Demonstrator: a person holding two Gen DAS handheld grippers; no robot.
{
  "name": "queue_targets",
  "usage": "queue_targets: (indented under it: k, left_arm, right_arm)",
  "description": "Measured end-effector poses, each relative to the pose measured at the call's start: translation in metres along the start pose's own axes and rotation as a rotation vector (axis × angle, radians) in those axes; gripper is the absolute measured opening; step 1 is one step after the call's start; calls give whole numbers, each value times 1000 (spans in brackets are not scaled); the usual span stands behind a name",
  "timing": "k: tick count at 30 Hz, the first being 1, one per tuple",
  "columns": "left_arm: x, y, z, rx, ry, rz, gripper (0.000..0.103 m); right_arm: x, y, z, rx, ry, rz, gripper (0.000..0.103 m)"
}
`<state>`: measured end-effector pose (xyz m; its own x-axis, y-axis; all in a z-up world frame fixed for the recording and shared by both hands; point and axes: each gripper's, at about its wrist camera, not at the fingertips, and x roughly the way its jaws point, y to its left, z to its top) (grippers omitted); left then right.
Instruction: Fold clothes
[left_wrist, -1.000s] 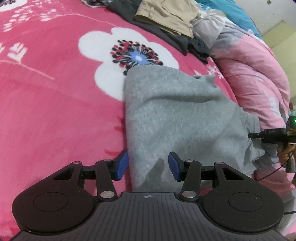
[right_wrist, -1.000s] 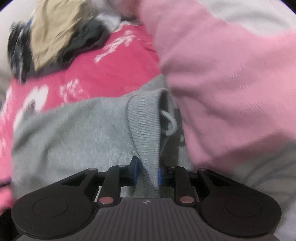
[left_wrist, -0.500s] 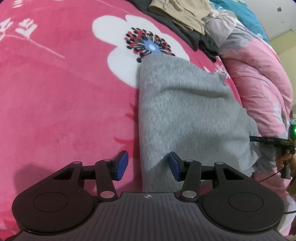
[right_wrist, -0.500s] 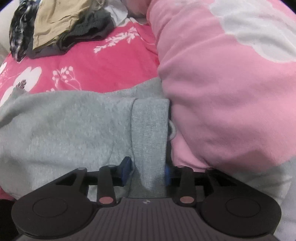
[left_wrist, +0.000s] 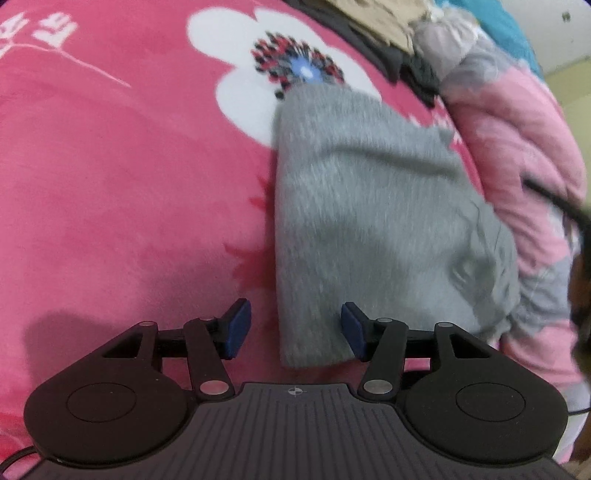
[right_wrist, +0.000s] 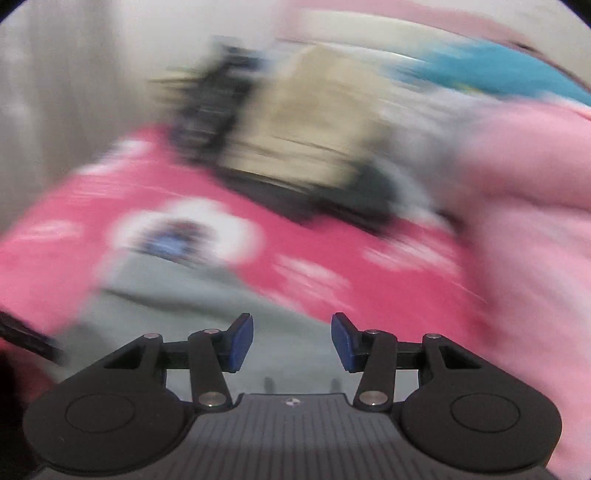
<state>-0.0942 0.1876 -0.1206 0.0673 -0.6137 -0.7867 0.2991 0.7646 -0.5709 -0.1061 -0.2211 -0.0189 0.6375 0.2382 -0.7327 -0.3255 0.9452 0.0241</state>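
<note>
Now grey garment (left_wrist: 373, 221) flat on pink blanket (left_wrist: 122, 177), both jaws just opened, gripping nothing.

My left wrist camera is looking steeply down, close over the grey garment (left_wrist: 373, 221) on the pink bed cover (left_wrist: 122, 177). My right one, badly blurred, is facing higher; both are sharing the white flower print (right_wrist: 188, 236).

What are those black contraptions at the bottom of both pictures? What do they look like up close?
Those are handheld grippers. The left gripper and right gripper look alike: a ribbed dark grey body with a small crosshair mark, two round black discs at the sides, black linkage arms with silver rivets, and two fingers tipped with blue pads.
</note>
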Motion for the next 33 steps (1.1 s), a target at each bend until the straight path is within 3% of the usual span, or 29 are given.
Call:
queue_targets:
  k: [2,5,7,10,11,12,13,16,19,23,28,30,33]
  left_arm:
    - [3,-3,-1,16,15,11,54]
    - [7,-4,-2,26,32,18,53]
    - [8,-2,-2,19,37,12,52]
    - [9,-2,-4,36,43,16,41]
    - [10,-3,-5,44,46,19,33]
    - [11,-5,-5,57,50,19,30]
    - [12,-7,-6,71,55,21,28]
    - [11,-14,-8,123,64,44,24]
    - [15,-15,-7,114,76,46,24]
    - [19,-16,-4,103,97,51,25]
    - [18,-15,-3,83,94,51,27]
    - [18,-18,-3,96,95,64,27]
    - [18,-23,-2,118,96,86,27]
  right_arm:
    - [29,31,27,-79,-19,155,51]
    - [88,71,66,-175,31,316,56]
    - [131,91,84,-200,131,375,57]
    - [196,110,99,-221,323,407,56]
    - [212,114,100,-230,381,418,52]
    - [223,116,98,-221,437,449,22]
    - [230,118,96,-221,472,478,7]
    - [216,120,96,-275,400,532,6]
    - [213,115,90,-278,345,559,4]
    - [243,94,80,-151,272,436,0]
    - [178,31,110,40,5,412,0]
    - [132,4,119,44,-61,407,0]
    - [93,-2,100,-100,28,474,0]
